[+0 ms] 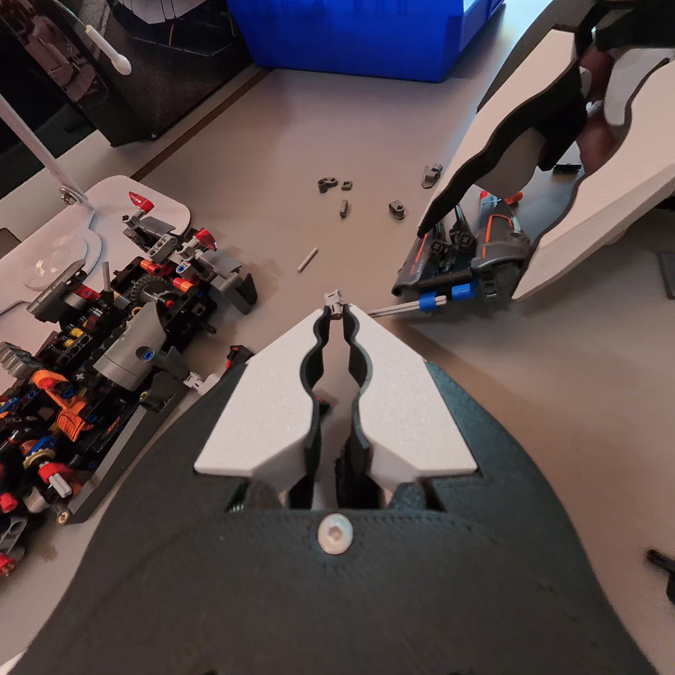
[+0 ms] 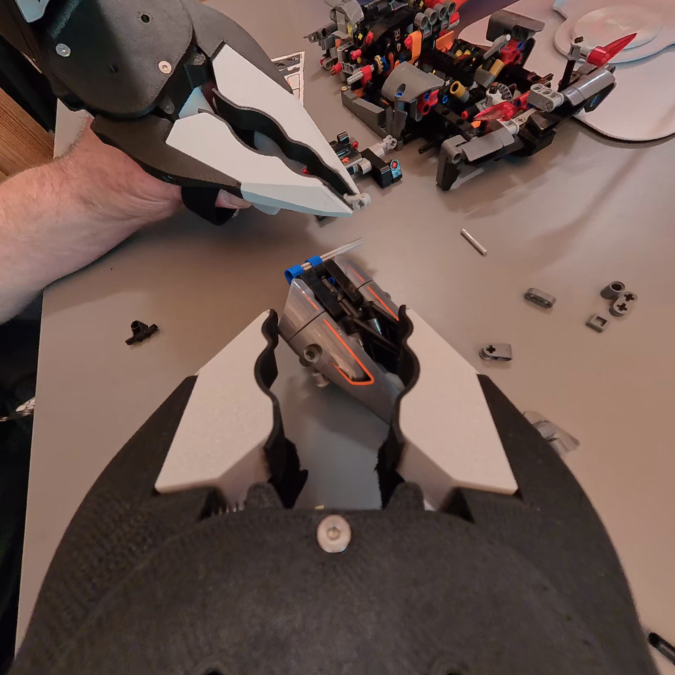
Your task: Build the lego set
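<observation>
My left gripper [image 1: 335, 306] is shut on a small light grey connector piece [image 1: 334, 300], held above the table; it shows in the right wrist view too [image 2: 358, 201]. My right gripper [image 2: 338, 314] is shut on a dark grey sub-assembly with orange stripes [image 2: 328, 328], blue bushes [image 2: 292, 272] and a thin grey axle [image 2: 343, 248] sticking out toward the left gripper. In the left wrist view the sub-assembly [image 1: 475, 255] sits to the right, its axle tip [image 1: 387, 310] close to the connector. The large main model [image 1: 109, 328] lies at the left.
Loose grey pieces [image 1: 343, 193] and a short grey axle [image 1: 307, 260] lie on the grey table. A blue bin [image 1: 347, 33] stands at the back. A black connector [image 2: 140, 331] lies left of my right gripper. A person's forearm [image 2: 73, 219] holds the left gripper. One gripper's finger ends stand about 7 cm off the other's.
</observation>
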Demonstrator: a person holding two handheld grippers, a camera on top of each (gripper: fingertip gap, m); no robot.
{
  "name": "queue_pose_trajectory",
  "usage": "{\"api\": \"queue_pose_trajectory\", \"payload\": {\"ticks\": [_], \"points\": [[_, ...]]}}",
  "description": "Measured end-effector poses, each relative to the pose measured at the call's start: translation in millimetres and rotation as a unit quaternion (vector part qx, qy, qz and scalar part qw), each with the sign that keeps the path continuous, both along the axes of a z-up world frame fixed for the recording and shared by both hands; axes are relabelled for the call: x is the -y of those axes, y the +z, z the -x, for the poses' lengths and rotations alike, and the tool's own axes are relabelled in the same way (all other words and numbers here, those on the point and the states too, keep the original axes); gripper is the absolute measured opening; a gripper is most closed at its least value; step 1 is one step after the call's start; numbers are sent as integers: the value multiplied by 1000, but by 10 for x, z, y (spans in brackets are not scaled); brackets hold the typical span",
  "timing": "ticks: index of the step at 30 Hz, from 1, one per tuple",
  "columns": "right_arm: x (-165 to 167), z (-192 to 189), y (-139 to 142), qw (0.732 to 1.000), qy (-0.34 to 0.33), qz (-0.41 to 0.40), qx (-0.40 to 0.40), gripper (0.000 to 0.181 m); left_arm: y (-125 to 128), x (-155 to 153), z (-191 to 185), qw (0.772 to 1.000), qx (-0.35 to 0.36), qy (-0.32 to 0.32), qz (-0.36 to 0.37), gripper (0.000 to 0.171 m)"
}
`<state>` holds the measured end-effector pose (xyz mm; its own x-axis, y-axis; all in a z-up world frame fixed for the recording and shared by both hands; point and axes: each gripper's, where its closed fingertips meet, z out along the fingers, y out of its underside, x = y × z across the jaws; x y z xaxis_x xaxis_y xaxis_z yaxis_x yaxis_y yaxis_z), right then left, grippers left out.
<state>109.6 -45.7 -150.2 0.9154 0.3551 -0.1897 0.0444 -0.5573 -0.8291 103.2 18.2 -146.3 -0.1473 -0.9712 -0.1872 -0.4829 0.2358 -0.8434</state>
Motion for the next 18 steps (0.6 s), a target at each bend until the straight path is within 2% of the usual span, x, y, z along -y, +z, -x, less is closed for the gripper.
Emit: {"api": "queue_pose_trajectory", "payload": {"ticks": [18], "points": [[-9, 5, -4, 1000, 2, -1, 2, 65, -9, 30, 21, 1000, -4, -7, -8, 5]]}}
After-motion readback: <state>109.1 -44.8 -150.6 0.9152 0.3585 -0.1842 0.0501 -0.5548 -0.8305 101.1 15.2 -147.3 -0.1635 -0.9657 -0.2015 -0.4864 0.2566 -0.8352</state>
